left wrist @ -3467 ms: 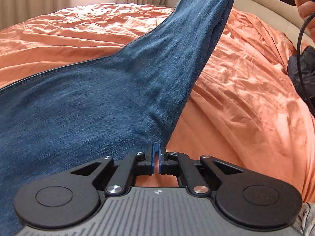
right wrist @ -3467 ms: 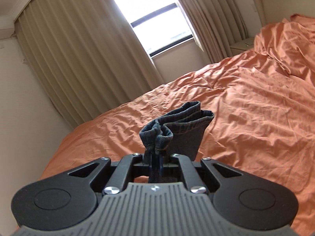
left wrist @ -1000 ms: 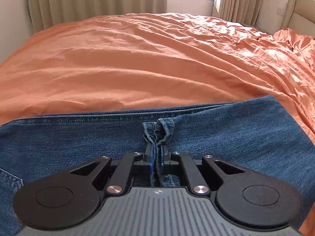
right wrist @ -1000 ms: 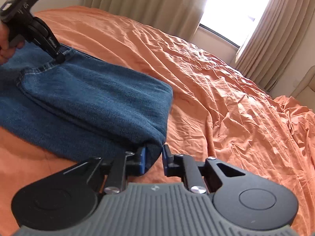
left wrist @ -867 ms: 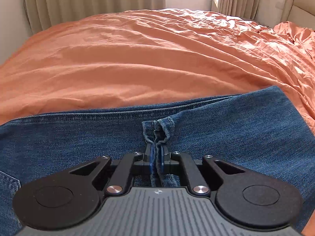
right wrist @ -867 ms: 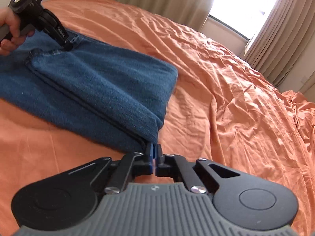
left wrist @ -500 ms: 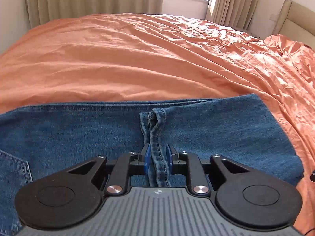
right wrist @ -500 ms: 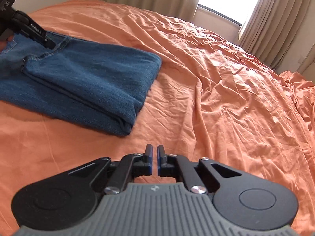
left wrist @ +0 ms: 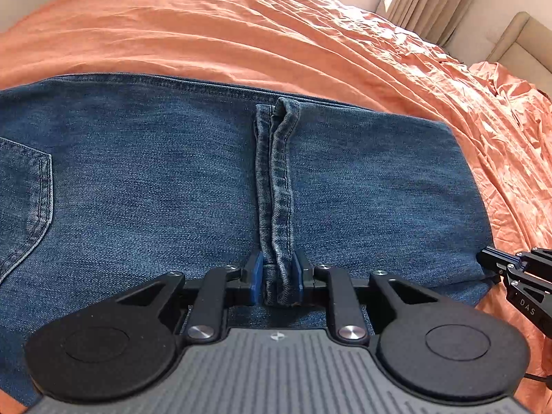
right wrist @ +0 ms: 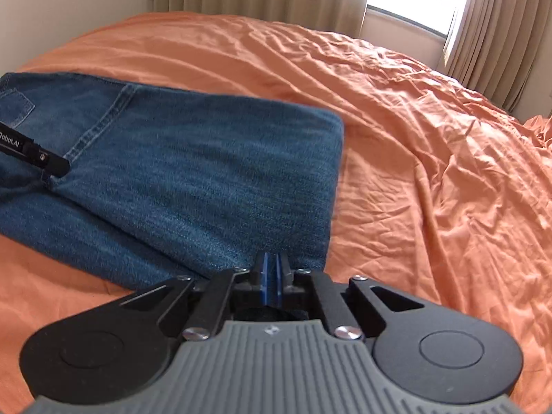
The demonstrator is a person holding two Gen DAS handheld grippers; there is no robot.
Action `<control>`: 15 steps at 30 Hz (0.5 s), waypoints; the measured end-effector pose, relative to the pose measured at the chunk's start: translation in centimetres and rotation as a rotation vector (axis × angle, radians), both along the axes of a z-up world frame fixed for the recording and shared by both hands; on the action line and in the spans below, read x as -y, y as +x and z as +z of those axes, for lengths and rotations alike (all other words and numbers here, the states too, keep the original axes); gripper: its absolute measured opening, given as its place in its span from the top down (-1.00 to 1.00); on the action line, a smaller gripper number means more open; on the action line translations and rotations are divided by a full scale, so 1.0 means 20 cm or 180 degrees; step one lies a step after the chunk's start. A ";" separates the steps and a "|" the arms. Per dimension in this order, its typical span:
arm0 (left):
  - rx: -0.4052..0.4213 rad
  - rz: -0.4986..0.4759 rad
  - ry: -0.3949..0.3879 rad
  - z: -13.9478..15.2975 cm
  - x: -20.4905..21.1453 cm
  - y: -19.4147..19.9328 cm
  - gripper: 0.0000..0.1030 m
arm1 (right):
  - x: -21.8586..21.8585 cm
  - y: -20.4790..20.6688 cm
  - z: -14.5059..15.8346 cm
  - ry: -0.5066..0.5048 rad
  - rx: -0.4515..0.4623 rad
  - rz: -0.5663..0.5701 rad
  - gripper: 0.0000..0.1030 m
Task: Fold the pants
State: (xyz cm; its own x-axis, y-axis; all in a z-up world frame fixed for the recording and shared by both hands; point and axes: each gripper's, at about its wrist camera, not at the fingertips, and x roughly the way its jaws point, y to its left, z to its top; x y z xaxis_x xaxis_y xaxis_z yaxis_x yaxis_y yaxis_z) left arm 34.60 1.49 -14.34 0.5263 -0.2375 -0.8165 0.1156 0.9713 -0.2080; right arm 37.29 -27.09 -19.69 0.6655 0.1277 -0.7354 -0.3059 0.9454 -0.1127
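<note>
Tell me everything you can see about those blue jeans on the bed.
The jeans are mid-blue denim, folded over into a flat stack on the orange bedsheet. A back pocket with pale stitching shows at one end. The stitched leg hems lie bunched on top, running between the slightly parted fingers of the left gripper. The right gripper, fingers nearly together, sits at the folded end; whether it pinches cloth is unclear.
</note>
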 end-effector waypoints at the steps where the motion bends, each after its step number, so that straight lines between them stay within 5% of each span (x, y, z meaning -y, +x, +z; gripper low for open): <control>1: 0.0011 0.0002 -0.0009 0.00 0.00 0.00 0.51 | 0.00 0.01 0.01 0.0005 -0.0014 -0.0023 1.00; 9: 0.0394 -0.0045 -0.0028 0.19 -0.09 -0.23 0.44 | -0.10 -0.12 0.16 0.0273 0.0172 -0.0012 0.89; 11: 0.0454 -0.0105 -0.0009 0.24 -0.15 -0.30 0.44 | -0.19 -0.19 0.19 0.0432 0.0186 0.0133 0.65; 15: 0.0513 -0.0288 0.0267 0.32 -0.27 -0.43 0.41 | -0.39 -0.33 0.21 0.0750 0.0108 0.0459 0.52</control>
